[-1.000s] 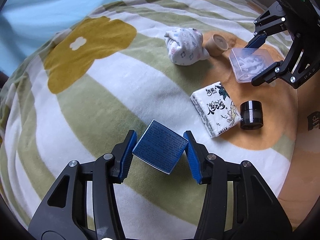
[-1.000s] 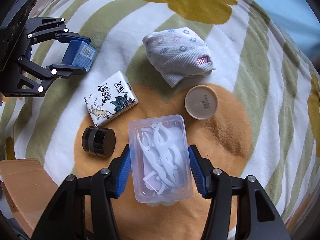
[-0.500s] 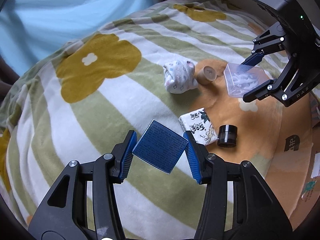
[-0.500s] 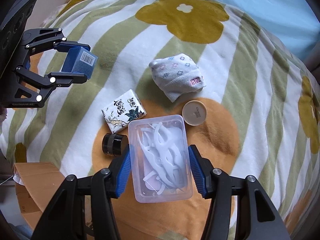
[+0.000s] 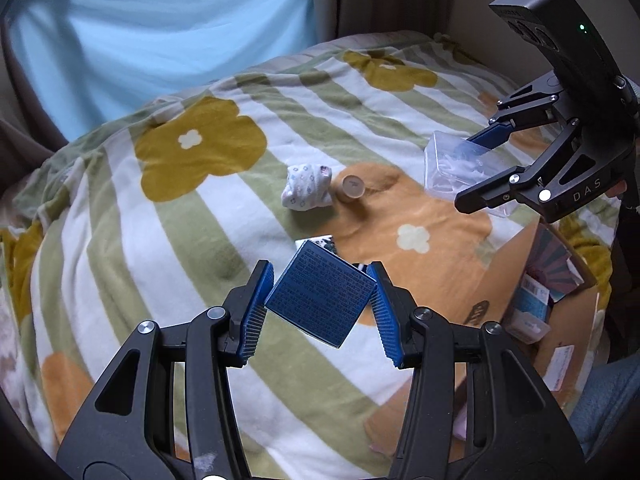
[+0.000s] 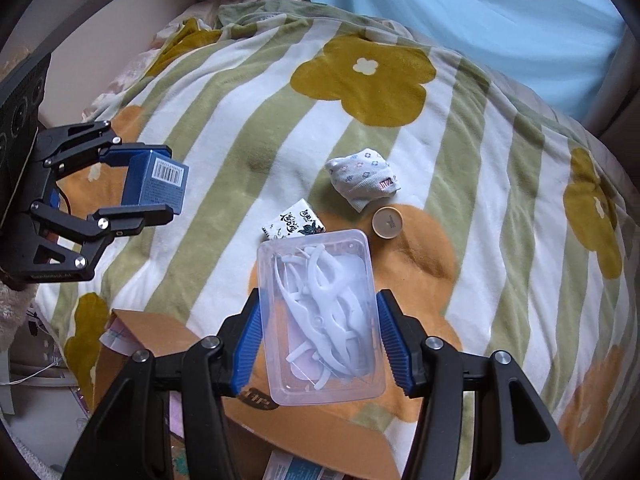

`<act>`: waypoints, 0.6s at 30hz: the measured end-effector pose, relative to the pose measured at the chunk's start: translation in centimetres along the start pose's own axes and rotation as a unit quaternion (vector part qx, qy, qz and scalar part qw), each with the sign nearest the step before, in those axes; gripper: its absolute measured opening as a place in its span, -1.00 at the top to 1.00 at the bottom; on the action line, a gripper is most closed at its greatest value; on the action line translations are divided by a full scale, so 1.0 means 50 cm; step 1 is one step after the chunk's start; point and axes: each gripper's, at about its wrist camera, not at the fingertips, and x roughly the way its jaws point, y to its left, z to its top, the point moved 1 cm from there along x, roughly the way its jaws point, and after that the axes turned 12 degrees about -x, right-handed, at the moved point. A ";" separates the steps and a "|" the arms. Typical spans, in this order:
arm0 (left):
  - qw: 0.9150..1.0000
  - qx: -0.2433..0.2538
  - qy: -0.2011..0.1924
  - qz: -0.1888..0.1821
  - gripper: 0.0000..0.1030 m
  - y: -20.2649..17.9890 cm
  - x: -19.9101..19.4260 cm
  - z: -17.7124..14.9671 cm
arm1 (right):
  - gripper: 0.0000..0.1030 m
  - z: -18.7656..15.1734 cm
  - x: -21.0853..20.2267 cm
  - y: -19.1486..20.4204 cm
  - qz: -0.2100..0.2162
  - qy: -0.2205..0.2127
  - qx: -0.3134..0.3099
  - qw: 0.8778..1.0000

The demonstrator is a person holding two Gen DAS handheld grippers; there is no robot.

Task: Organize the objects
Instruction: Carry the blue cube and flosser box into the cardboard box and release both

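My left gripper [image 5: 320, 312] is shut on a small blue box [image 5: 320, 298], held high above the bed; it also shows in the right wrist view [image 6: 158, 184]. My right gripper [image 6: 318, 340] is shut on a clear plastic box of white floss picks [image 6: 320, 316], also lifted; it shows in the left wrist view [image 5: 460, 170]. On the flowered blanket lie a rolled white sock [image 6: 362, 182], a round tan lid [image 6: 387, 222] and a tissue pack [image 6: 294, 226], partly hidden behind the held boxes.
An open cardboard box [image 5: 532, 280] with several packets inside stands at the bed's near edge, below my right gripper; its flap shows in the right wrist view [image 6: 160, 336]. A light blue curtain [image 5: 160, 40] hangs behind the bed.
Both grippers have risen and pulled back from the blanket with their boxes, so the bed items look smaller. The black jar is now hidden. The cardboard box has come into view.
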 end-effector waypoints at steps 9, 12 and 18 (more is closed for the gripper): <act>0.998 -0.067 0.005 0.005 0.13 -0.091 -0.098 -0.104 | 0.01 -0.083 -0.091 0.056 0.018 -0.004 0.023 1.000; 0.996 -0.085 0.013 0.013 0.13 -0.122 -0.114 -0.149 | 0.01 -0.121 -0.104 0.075 0.029 -0.001 0.038 0.999; 0.990 -0.135 0.031 0.021 0.13 -0.166 -0.109 -0.239 | 0.01 -0.198 -0.095 0.111 0.039 0.018 0.056 0.997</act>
